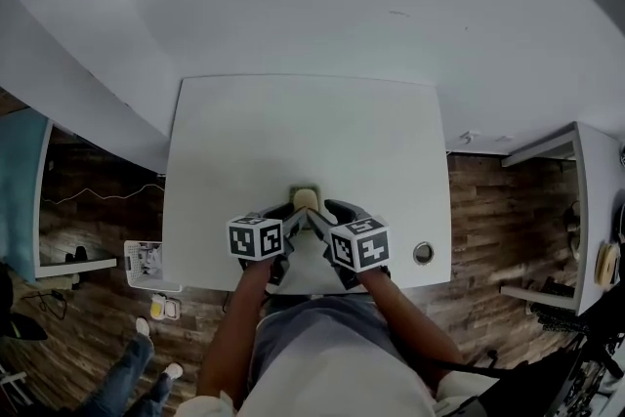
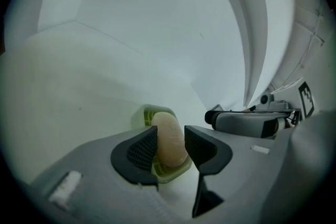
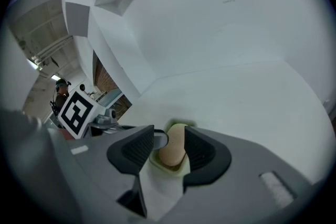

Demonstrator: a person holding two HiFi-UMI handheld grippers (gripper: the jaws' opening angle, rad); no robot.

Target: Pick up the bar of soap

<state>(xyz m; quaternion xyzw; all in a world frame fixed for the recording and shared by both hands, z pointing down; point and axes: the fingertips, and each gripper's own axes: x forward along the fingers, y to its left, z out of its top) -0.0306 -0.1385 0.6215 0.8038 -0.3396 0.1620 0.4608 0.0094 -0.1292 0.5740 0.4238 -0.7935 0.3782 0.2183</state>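
Straddling the bar of soap (image 2: 169, 138) from the left is the left gripper (image 2: 170, 145): jaws spread wide, one ribbed black pad on each side of the bar. The pads sit very close to it, but I can't confirm either one is pressing. It's pitched down toward the table (image 1: 293, 132).

The soap is a pale beige oval lying in a pale green soap dish (image 2: 143, 114), which shows ribs. The head view puts the dish on the white table, at the middle of its width and close to the near edge. The two grippers converge on it in a V from the person's side.

The right gripper (image 3: 169, 145) is also parted, but its gap is narrower. The bar and dish show between its pads. The right pad overlaps the soap's edge and the left pad stands clear. The left gripper's grey tip pokes into that gap just beside the bar. This gripper is angled down too.

Further right, a round cable hole (image 1: 423, 253) sits in the tabletop near the front edge, well apart from the dish.
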